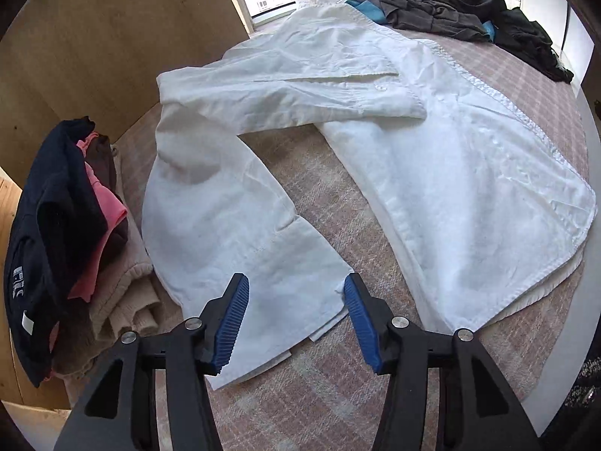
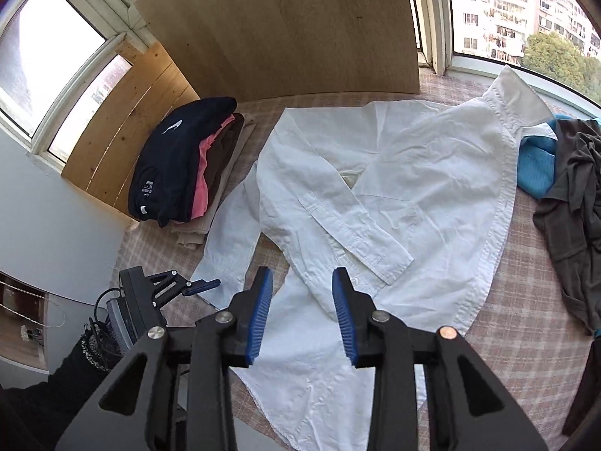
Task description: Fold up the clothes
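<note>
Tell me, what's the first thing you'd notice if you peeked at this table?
A big white shirt lies spread over the checked tablecloth, one sleeve folded across its front. Beside it, by the wooden board, sits a neat stack of folded clothes with a dark navy top uppermost, and a rumpled dark pile waits by the window.

Checked tabletop [image 1: 308,165] lies bare between my shirt [image 1: 450,173] panels; a folded stack [image 1: 71,233] blocks my left, dark clothes [image 1: 469,11] crowd the far right corner.
</note>
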{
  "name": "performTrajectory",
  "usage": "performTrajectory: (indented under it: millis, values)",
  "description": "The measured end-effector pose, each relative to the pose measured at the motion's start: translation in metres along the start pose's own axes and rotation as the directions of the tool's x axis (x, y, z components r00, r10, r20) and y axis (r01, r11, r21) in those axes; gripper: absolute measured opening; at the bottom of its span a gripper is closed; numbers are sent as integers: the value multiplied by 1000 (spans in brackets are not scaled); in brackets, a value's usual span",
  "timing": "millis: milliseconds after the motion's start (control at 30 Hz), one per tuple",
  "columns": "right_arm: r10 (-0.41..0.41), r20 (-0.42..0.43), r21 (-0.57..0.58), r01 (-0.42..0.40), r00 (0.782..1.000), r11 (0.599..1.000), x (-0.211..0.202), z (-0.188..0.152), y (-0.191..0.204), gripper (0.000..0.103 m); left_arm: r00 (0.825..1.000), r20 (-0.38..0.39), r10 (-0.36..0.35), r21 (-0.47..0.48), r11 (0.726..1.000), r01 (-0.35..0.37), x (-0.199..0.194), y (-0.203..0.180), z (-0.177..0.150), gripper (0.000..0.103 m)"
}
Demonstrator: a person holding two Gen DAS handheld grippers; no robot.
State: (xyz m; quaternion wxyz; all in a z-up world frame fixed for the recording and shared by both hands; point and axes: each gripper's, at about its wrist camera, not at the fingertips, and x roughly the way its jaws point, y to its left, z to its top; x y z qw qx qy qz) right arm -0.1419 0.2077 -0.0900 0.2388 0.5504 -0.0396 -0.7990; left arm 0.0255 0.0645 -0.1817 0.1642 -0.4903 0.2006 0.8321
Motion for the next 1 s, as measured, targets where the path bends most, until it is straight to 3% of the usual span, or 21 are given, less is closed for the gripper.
performTrajectory:
  millis: [67,100,133,300,533,633,800,900,967,1000]
  values:
    - [-32,-10,28,33,999,999,15,-7,-14,51,997,-2,-72,-63,995,71,0,11,-1,18]
    - [-44,-15,41,45,999,998,22,-9,-20,51,999,-7,-47,-69,997,46,-1,14,-1,2]
    - [-56,-19,54,57,998,997,29,-12,-26,51,1000,-13,-27,-76,997,26,-3,18,-1,0]
    - [-99,-58,89,103,993,991,62,-17,-43,51,999,-1,34,-122,992,-34,-27,40,2,0]
    - [-87,-9,139,88,996,986,79,-27,-59,51,989,38,144,-150,979,-137,-66,68,15,0]
    - [-81,18,170,77,997,983,78,-32,-66,51,986,67,150,-189,973,-135,-78,80,20,0]
    - [8,2,257,-8,1000,966,85,-40,-78,52,983,109,149,-302,947,-110,-94,110,15,0]
    - [14,-12,290,-10,1000,957,91,-40,-81,52,990,96,107,-311,948,-72,-90,116,10,0]
    - [18,-19,308,-11,1000,951,96,-40,-81,55,992,87,88,-233,970,-65,-84,96,7,4]
    - [15,-15,303,-10,1000,953,98,-39,-79,59,994,80,77,-186,981,-61,-79,82,6,21]
